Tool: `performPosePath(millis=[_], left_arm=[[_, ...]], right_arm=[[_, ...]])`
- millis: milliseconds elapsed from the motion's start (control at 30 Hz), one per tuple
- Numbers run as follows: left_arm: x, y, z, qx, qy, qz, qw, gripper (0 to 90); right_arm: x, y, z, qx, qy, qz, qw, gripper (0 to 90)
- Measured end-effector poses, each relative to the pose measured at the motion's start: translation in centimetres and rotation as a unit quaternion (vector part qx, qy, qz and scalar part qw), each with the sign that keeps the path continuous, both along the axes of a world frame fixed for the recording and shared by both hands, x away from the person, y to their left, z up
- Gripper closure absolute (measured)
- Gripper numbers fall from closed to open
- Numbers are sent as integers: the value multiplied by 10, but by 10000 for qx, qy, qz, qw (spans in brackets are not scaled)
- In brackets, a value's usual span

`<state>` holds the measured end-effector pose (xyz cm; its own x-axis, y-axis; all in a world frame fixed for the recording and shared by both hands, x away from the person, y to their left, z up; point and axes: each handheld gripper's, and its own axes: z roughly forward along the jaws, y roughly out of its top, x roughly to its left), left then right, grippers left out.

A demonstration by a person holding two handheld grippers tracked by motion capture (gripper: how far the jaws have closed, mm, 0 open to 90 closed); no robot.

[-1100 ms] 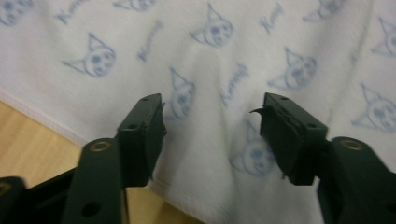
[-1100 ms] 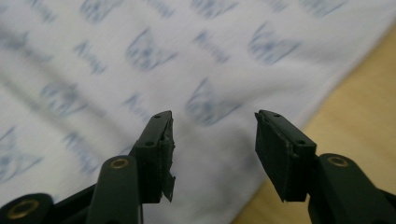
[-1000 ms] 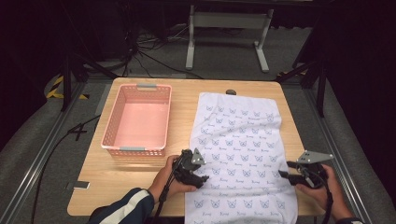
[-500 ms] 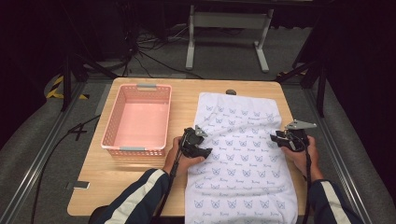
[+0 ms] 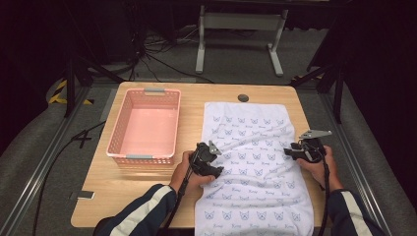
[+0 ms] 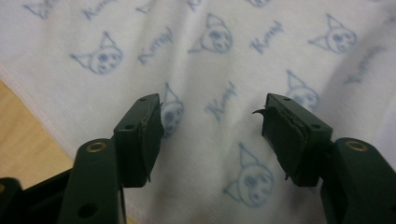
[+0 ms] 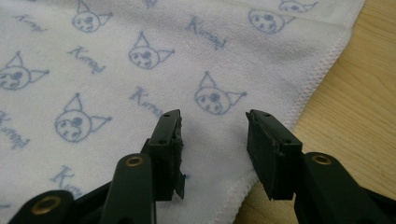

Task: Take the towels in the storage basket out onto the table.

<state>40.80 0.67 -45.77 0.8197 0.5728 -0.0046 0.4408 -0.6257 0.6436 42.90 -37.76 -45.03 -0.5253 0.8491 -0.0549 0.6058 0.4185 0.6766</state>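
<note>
Left gripper (image 6: 212, 135): jaws apart, just reopened, straddling towel (image 5: 251, 172), ungripped | Right gripper (image 7: 212, 149): likewise, at hem | Placement: opposite edges, likely for folding.

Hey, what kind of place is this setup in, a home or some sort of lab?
Most likely a lab or recording studio, not a home. The wooden table sits on grey carpet ringed by black curtains, with loose cables and a metal stand behind it, and a person works a towel with handheld grippers.
</note>
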Motion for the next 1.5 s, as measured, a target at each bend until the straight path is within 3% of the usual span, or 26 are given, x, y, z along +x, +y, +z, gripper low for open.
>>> performPosePath(millis=[67, 100, 133, 200, 233, 300, 400, 467, 500, 533, 600, 700, 800, 933, 1033, 1100, 1133, 1167, 1200, 1233, 1300, 1333, 1400, 1433, 1467, 1500], left_arm=[[6, 0, 1, 41, -27, 18, 10000, 357], [16, 1, 5, -305, -2, 167, 9994, 345], [19, 1, 8, -414, 10, 227, 9989, 343], [26, 0, 14, -502, -339, 275, 9978, 337], [30, -2, 15, -557, -402, 315, 9971, 345], [41, -6, 15, -423, -483, 525, 9966, 341], [55, -12, 10, -255, -410, 754, 9960, 346], [60, -12, 3, -215, -228, 841, 9960, 374], [60, -12, 3, -215, -228, 841, 9960, 378], [60, -12, -1, -72, -195, 775, 9968, 378], [58, -8, -4, -184, -48, 780, 9968, 389], [49, -3, -5, -209, -95, 704, 9973, 397], [36, -2, -3, -82, -35, 427, 9990, 419], [24, -2, 3, 119, 232, 77, 9996, 413], [27, -4, 3, -1, 80, 276, 9996, 355], [36, -4, 7, -238, -13, 552, 9982, 330], [40, -5, 9, -266, 12, 643, 9976, 319], [46, -5, 12, -329, -141, 838, 9958, 308], [46, -5, 12, -329, -141, 838, 9958, 309], [57, -5, 15, -397, -178, 1068, 9933, 308], [68, -4, 16, -279, -332, 1299, 9906, 301], [73, -3, 14, -339, -328, 1461, 9881, 302], [84, 0, 12, -378, -204, 1618, 9859, 304], [84, 0, 12, -378, -204, 1618, 9859, 304], [90, -1, 10, -350, -225, 1733, 9840, 312], [98, -1, 7, -318, -213, 1819, 9826, 306]], right_arm=[[0, 0, 0, -22, 5, 10, 10000, 552], [0, 1, 0, -60, -4, -3, 10000, 550], [0, 1, 1, -62, 13, 6, 10000, 549], [-1, 1, 1, -60, 23, 10, 10000, 548], [-2, 0, 0, -40, 27, 10, 10000, 544], [-1, -1, 0, -33, 38, 10, 10000, 540], [-1, 0, 1, -43, 40, 3, 10000, 544], [-2, -1, 1, 3, 81, -1, 10000, 545], [-2, -1, 1, 3, 81, -1, 10000, 545], [-3, -2, 0, 30, 80, 15, 10000, 545], [-5, -3, 0, 37, 80, 56, 9999, 547], [-11, -4, 0, -5, 106, 139, 9998, 548], [-23, -5, 1, -11, 181, 226, 9996, 548], [-40, -4, 3, -109, 308, 377, 9988, 547], [-46, -3, 7, -246, 321, 522, 9978, 510], [-46, -4, 13, -175, 126, 503, 9985, 522], [-42, -5, 19, -145, -17, 446, 9989, 529], [-38, -5, 22, -108, -73, 426, 9990, 525], [-30, -6, 28, -30, -154, 361, 9992, 521], [-22, -6, 31, -36, -248, 300, 9992, 515], [-6, -5, 34, 0, -318, 158, 9994, 510], [4, -5, 35, 0, -327, 106, 9994, 503], [23, -2, 35, -85, -359, -58, 9993, 489], [23, -2, 35, -85, -359, -58, 9993, 489], [44, 1, 33, -43, -325, -190, 9993, 475], [51, 2, 31, -32, -318, -279, 9991, 478]])
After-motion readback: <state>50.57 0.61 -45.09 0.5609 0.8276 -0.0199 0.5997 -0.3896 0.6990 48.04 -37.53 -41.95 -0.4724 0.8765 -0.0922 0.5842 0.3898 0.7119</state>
